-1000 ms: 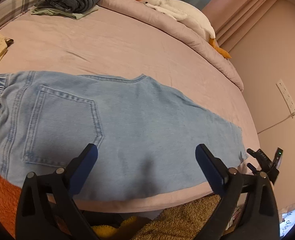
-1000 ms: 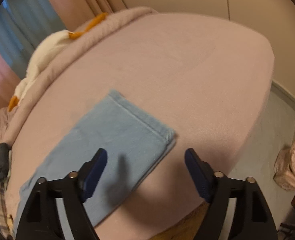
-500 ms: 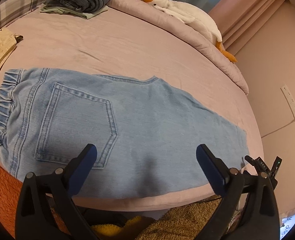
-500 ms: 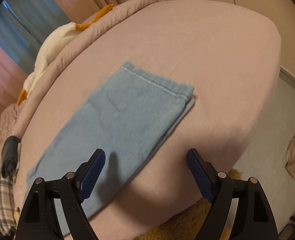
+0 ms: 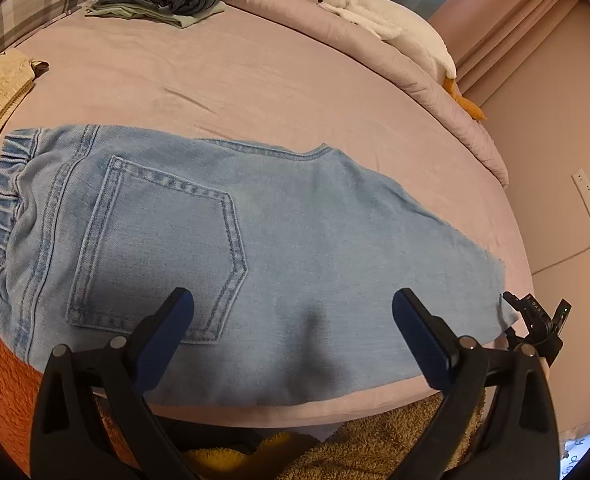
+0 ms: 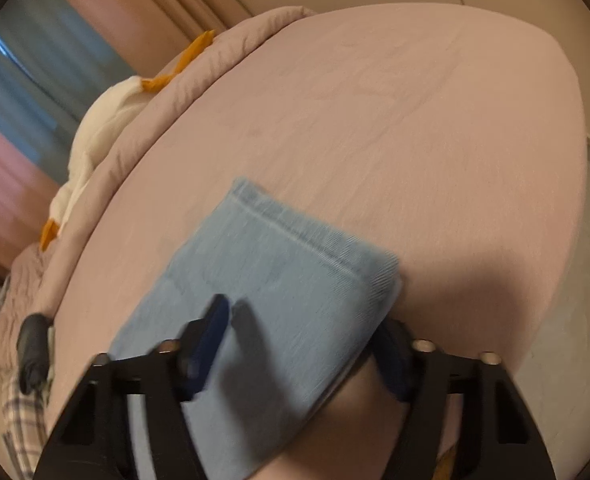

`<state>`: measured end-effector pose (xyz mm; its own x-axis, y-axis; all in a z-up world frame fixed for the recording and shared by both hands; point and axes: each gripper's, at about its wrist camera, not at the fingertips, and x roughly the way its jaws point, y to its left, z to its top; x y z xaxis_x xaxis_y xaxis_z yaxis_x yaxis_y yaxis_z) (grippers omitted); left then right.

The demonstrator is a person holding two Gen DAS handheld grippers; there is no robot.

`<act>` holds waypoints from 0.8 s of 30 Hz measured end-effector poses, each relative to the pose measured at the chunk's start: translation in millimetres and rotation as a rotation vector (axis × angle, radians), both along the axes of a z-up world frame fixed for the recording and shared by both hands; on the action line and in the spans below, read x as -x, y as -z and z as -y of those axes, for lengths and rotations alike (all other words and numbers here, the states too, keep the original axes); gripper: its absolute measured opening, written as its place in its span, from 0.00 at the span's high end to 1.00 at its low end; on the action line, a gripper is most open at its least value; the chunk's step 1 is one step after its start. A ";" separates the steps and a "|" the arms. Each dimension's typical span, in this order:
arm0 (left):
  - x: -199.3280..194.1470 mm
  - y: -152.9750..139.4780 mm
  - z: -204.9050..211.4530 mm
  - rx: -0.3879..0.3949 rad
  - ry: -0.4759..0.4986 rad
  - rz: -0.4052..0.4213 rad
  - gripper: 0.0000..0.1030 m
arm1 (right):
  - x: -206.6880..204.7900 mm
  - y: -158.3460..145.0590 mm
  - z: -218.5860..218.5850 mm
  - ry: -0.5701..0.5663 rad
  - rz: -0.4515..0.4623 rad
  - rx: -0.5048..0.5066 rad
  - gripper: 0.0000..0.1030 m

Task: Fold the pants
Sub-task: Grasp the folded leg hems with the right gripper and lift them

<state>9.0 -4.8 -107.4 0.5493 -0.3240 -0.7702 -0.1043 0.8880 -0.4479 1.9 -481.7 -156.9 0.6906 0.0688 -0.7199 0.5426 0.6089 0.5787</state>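
Claws low over the bed's near edge, both angled down across the mattress. Left claw spread wide, hovering above the seat of the pants, touching nothing visible. Pants flat along the near edge of the bed, long axis parallel to that edge, waistband at the left end, hem at the right. Right claw open, straddling the hem's near corner, one finger over the denim, the other half hidden behind the fabric edge; contact unclear through the blur.
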 end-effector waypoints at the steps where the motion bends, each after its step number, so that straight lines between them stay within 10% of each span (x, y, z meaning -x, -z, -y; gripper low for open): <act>1: -0.5 0.5 -0.1 0.001 0.001 -0.002 0.03 | 0.1 0.5 0.9 0.020 -0.010 0.008 0.57; 6: -1.9 3.8 0.7 -0.006 0.001 -0.014 0.03 | 11.3 10.8 11.7 0.066 0.058 -0.091 0.84; 24: 5.8 -3.5 -2.3 -0.010 -0.003 0.002 0.03 | 23.7 -87.9 -35.7 -0.031 0.277 0.142 0.86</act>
